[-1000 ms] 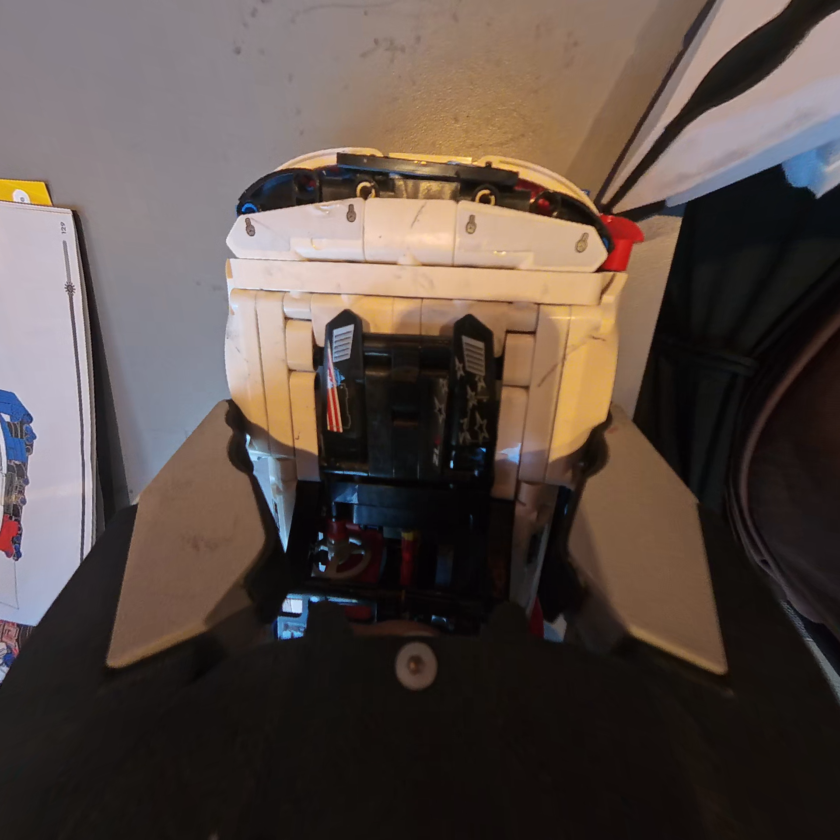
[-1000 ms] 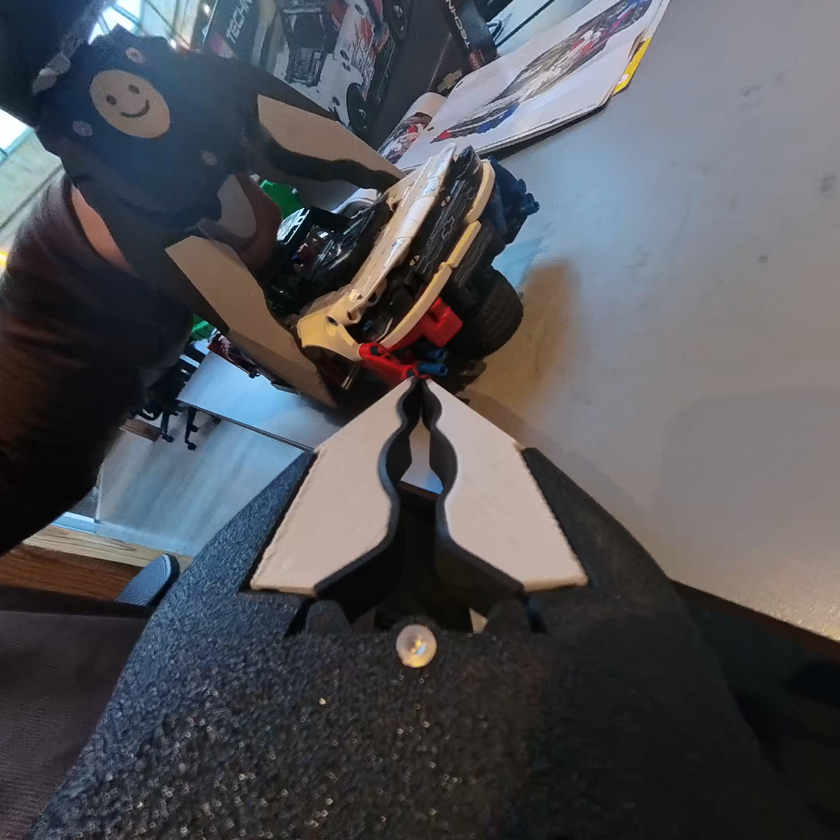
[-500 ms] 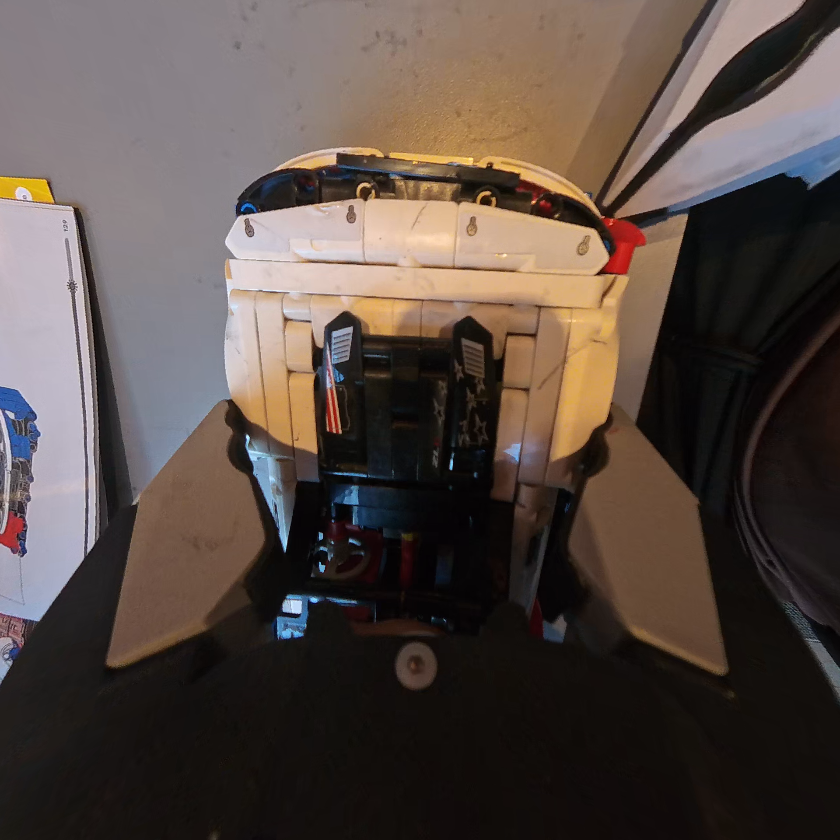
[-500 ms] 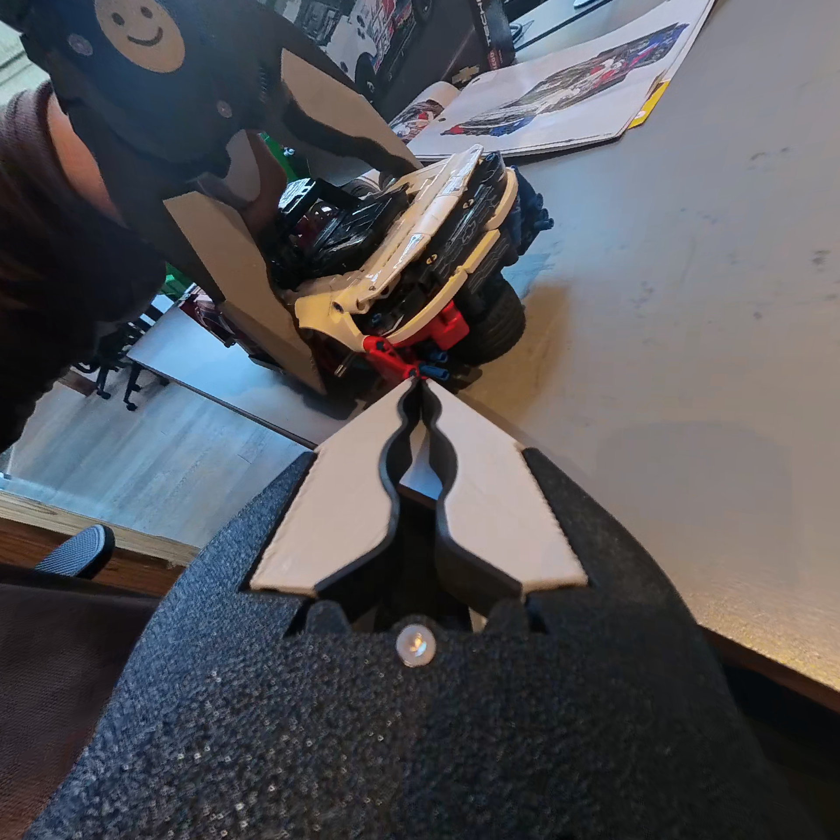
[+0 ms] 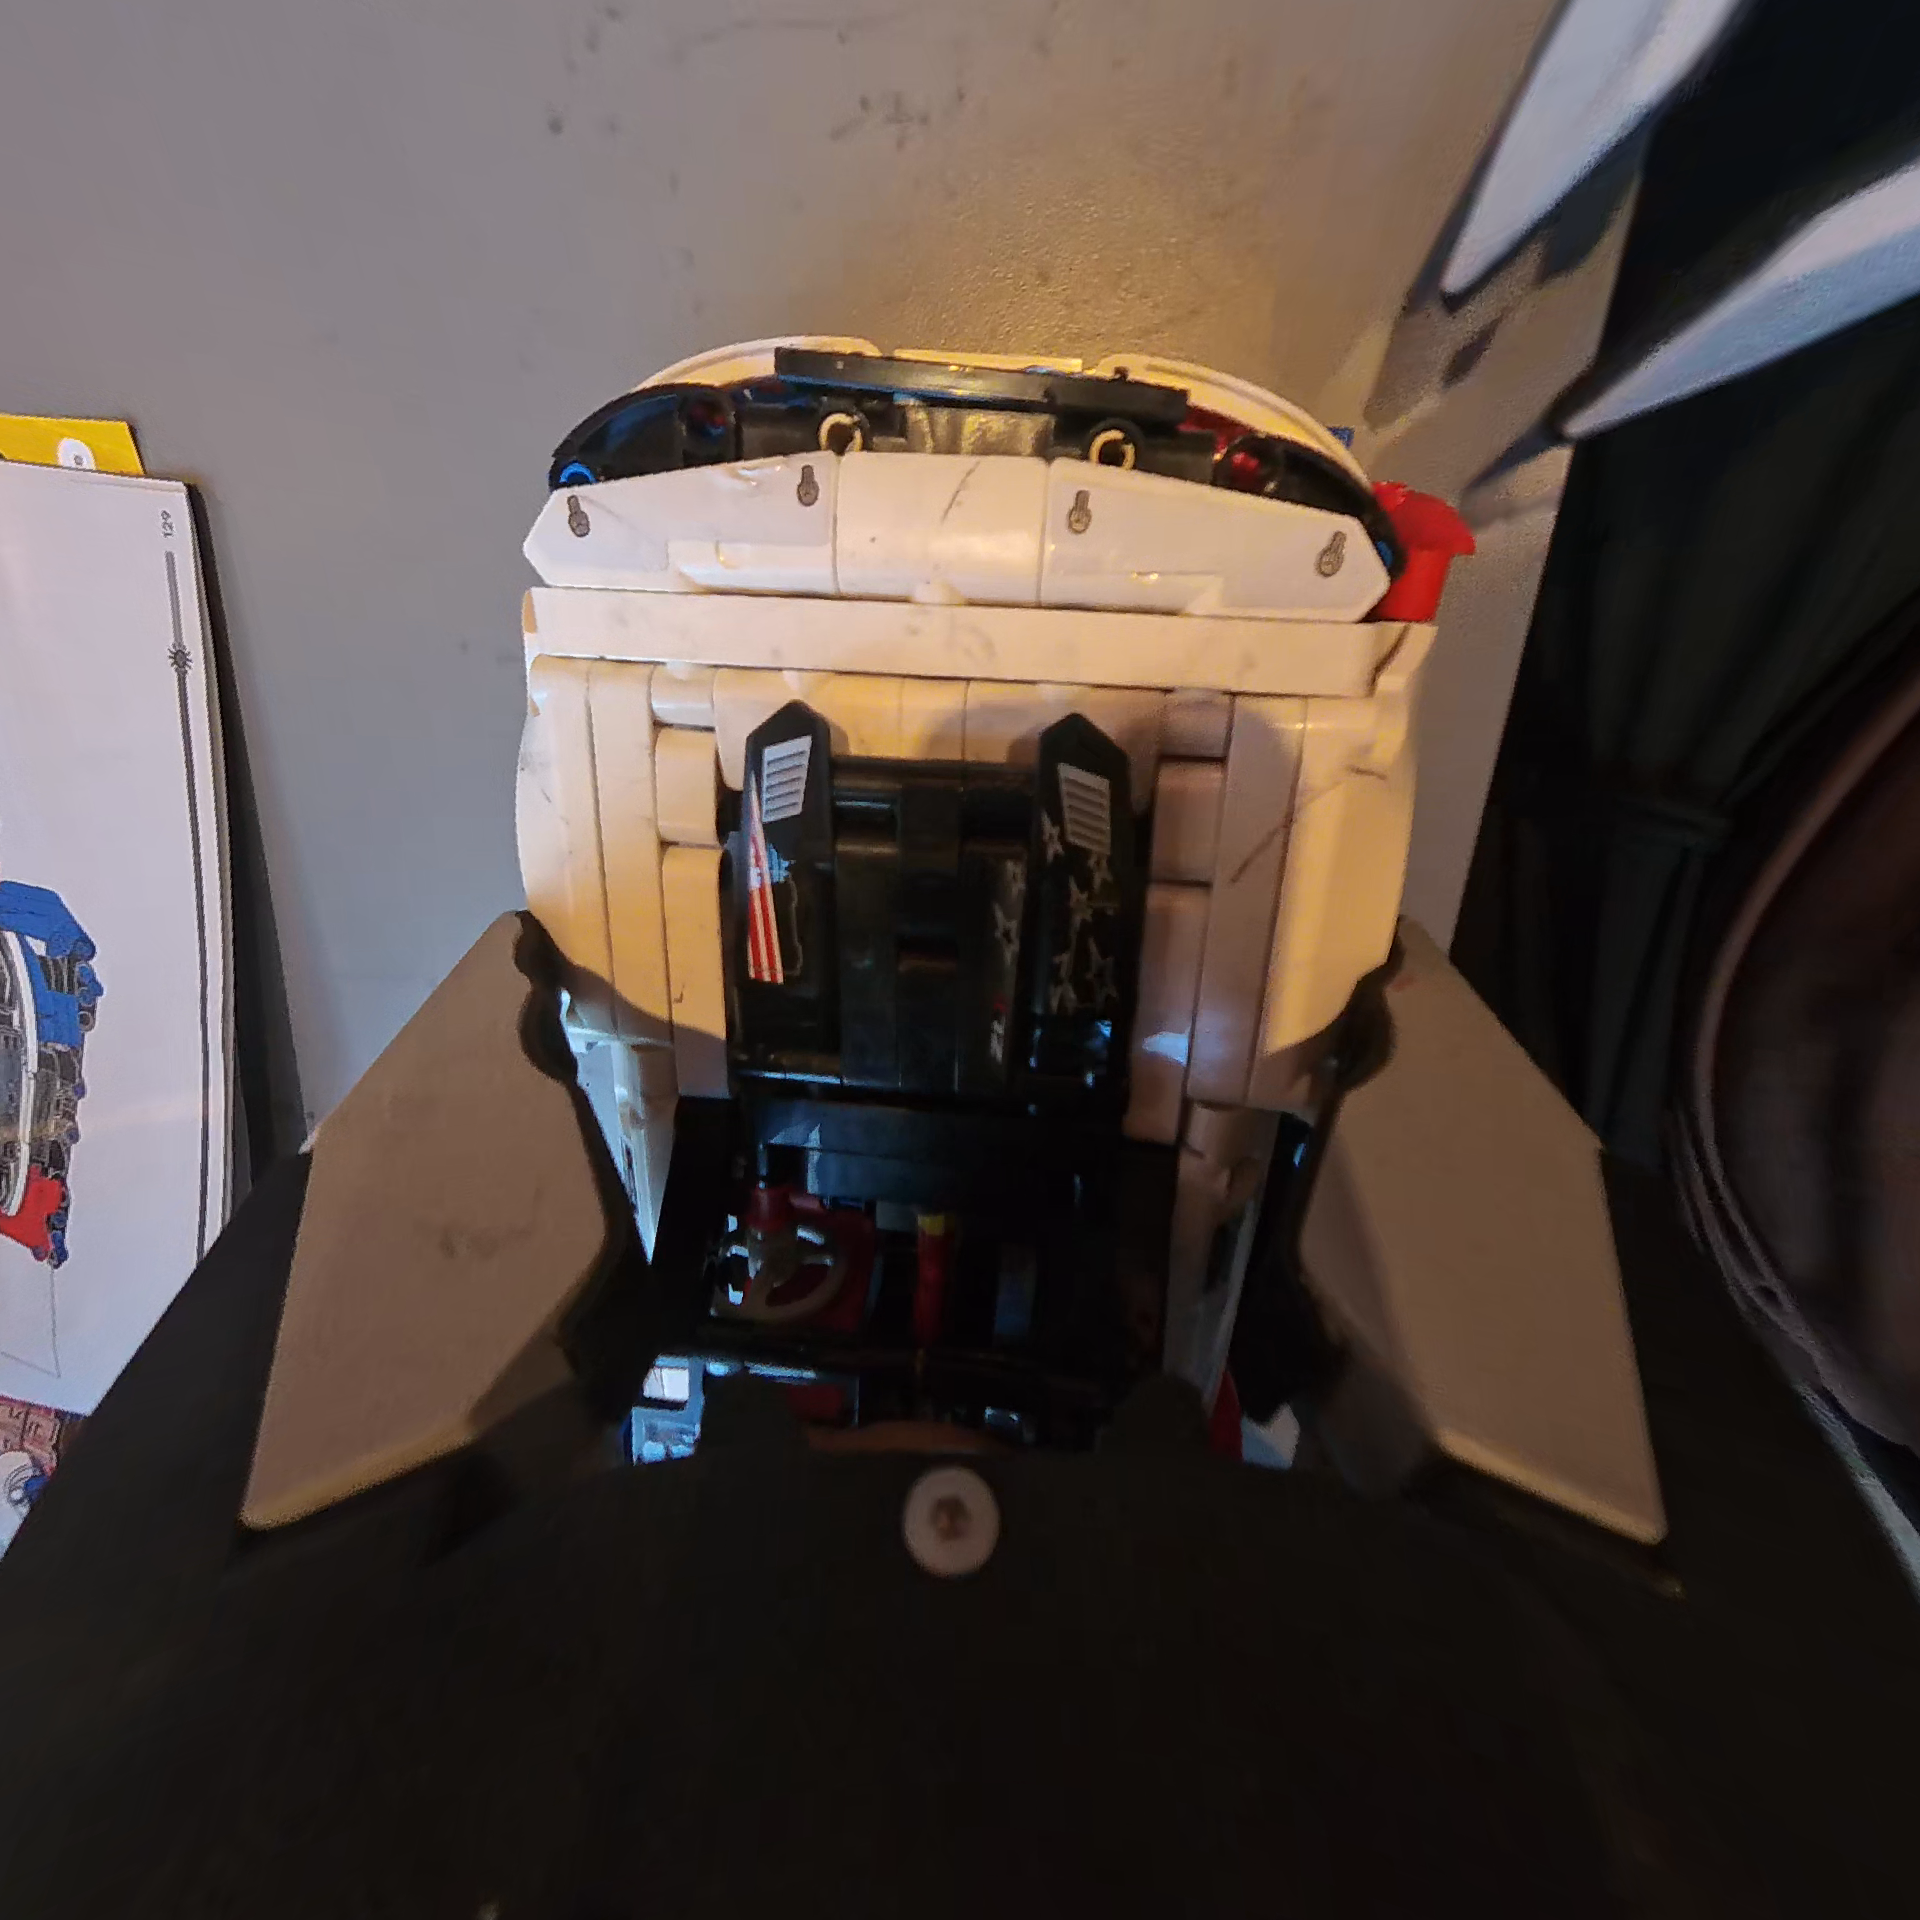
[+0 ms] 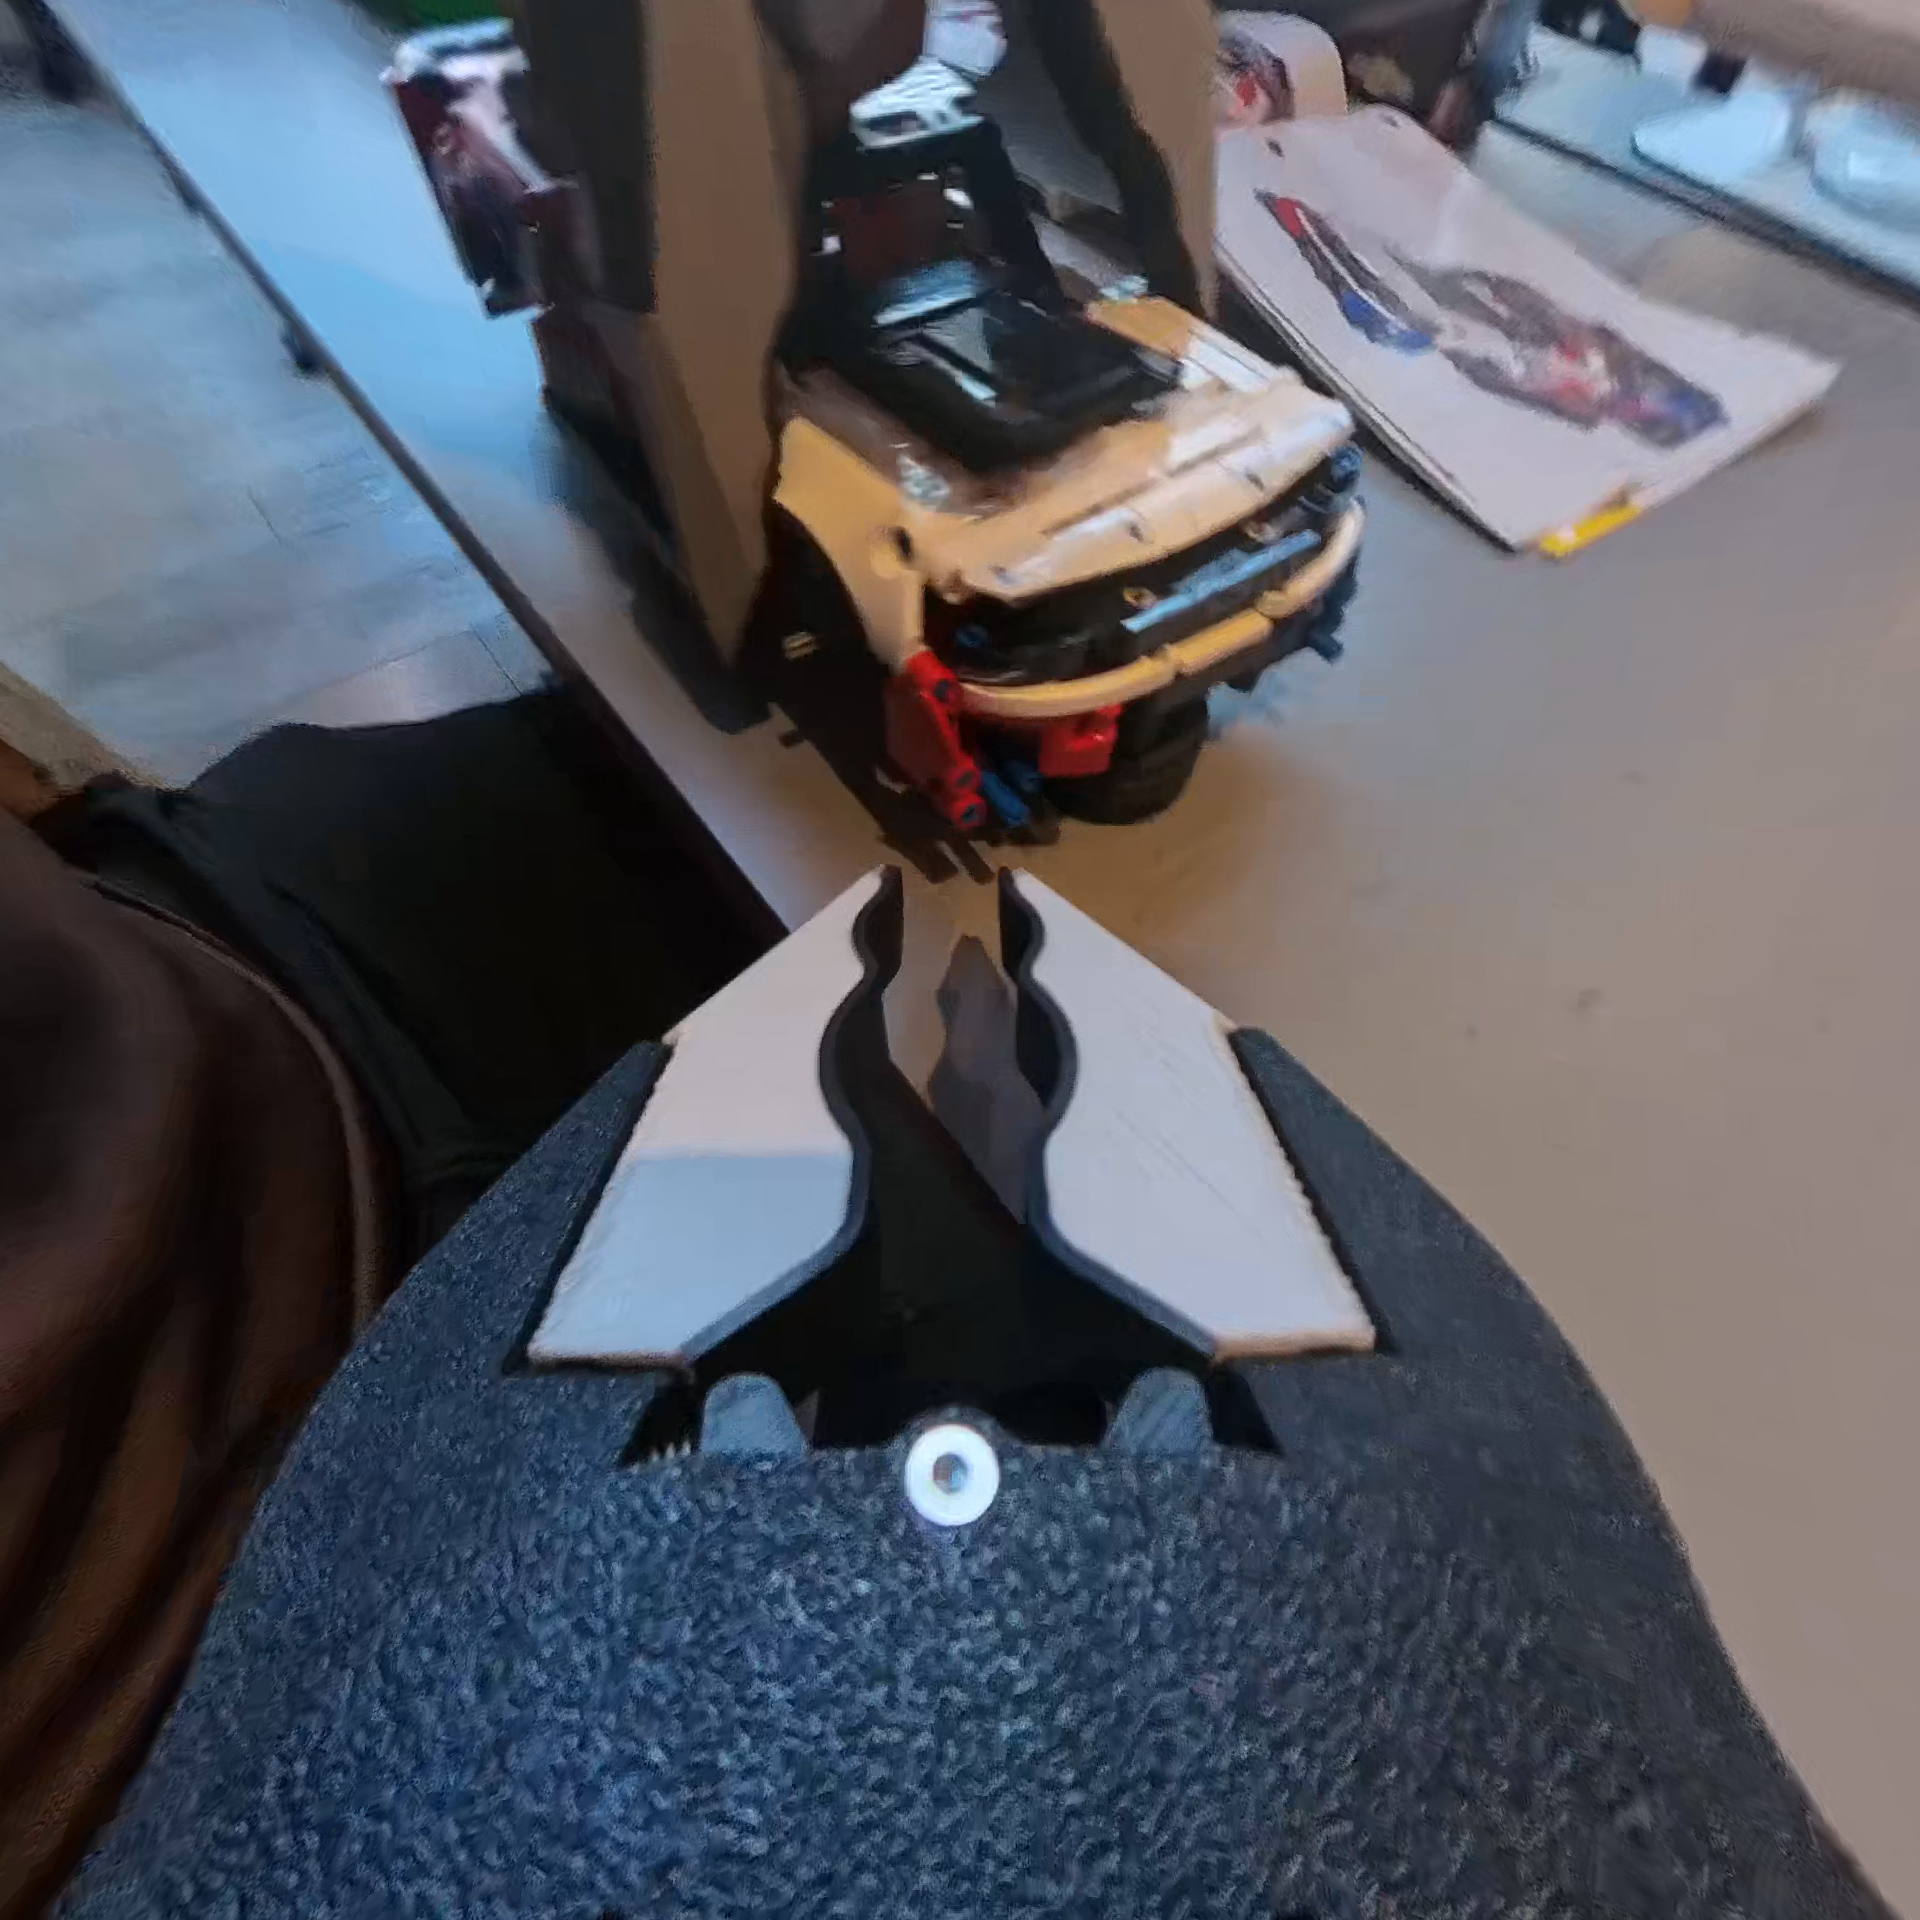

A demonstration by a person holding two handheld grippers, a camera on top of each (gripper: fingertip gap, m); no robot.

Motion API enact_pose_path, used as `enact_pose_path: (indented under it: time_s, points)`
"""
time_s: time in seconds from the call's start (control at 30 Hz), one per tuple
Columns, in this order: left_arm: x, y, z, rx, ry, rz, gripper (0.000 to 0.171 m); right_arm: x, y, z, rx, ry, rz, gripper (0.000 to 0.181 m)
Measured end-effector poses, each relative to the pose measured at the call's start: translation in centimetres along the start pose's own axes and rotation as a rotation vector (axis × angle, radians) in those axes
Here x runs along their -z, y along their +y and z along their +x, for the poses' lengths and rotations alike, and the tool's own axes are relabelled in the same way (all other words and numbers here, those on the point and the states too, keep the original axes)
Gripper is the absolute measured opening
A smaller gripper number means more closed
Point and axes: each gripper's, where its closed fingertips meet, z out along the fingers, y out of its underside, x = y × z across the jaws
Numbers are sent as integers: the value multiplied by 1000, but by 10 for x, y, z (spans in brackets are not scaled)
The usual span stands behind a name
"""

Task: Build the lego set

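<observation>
White lego car (image 5: pixel 966 644) seen from above and behind, nose pointing far, resting on grey bench (image 5: pixel 416 208). Clamped across its body by left gripper (image 5: pixel 956 935), one grey finger (image 5: pixel 436 1226) pressed on left flank, other on right flank. Black hood panel with striped and starred stickers between white fenders; black grille and bumper bar at far end. Red piece (image 5: pixel 1418 551) jutting out at far right corner. Steering wheel (image 5: pixel 774 1273) and red interior parts visible near, in open cabin. Instruction booklet (image 5: pixel 104 883) lying open at left, just beside car. Blurred edge of right gripper (image 5: pixel 1714 208) at far right.
</observation>
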Motion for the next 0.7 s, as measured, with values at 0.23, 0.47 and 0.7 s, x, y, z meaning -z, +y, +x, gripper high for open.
enact_pose_path:
  time_s: [0.23, 0.47, 0.7]
  points:
    - [0, -1, 0, 12, 10, -2, 147, -3, -4, 1, 303, 162, 25, 17]
    - [1, -1, 0, 8, -18, 7, 147, -6, -8, -1, 289, 133, 61, 30]
    - [1, -1, -1, -1, -39, 11, 147, -10, -12, 20, 202, 124, 11, 43]
